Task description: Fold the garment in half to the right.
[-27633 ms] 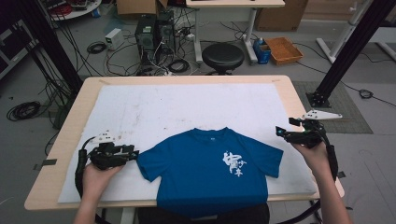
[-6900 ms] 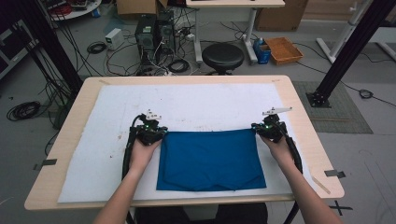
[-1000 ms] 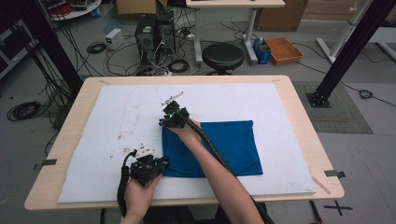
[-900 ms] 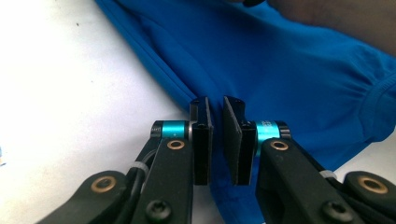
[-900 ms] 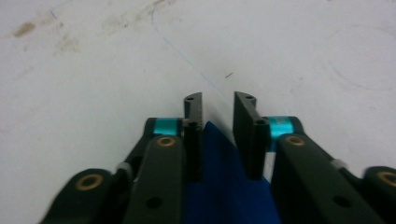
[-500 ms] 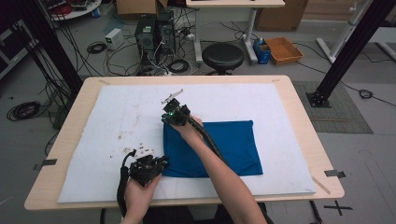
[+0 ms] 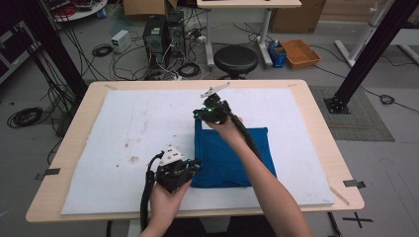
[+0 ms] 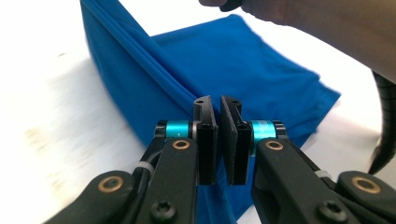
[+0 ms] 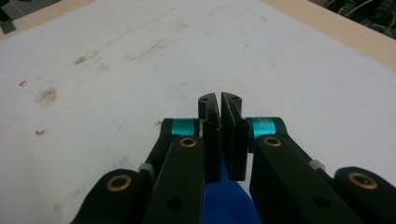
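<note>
A folded blue T-shirt (image 7: 232,153) lies on the white mat (image 7: 128,128). My left gripper (image 7: 194,166) is at the shirt's near left corner. Its jaws have just been closing and pinch the blue cloth (image 8: 243,60), which rises taut from the left gripper (image 8: 218,100) toward the upper left. My right gripper (image 7: 201,115) holds the far left corner, raised off the mat. In the right gripper view the right gripper (image 9: 219,98) is shut, with blue cloth (image 9: 224,200) caught low between the jaws. The right forearm crosses over the shirt.
The mat covers a wooden table (image 7: 321,128) and has brown stains (image 7: 131,159) left of the shirt. Behind the table stand a black stool (image 7: 235,59), computer cases (image 7: 163,37) and loose cables. A black post (image 7: 368,54) rises at the right.
Both grippers have lifted and shifted right with the shirt's left edge. The right gripper rose more, away from the mat. The left edge now stands up off the mat.
</note>
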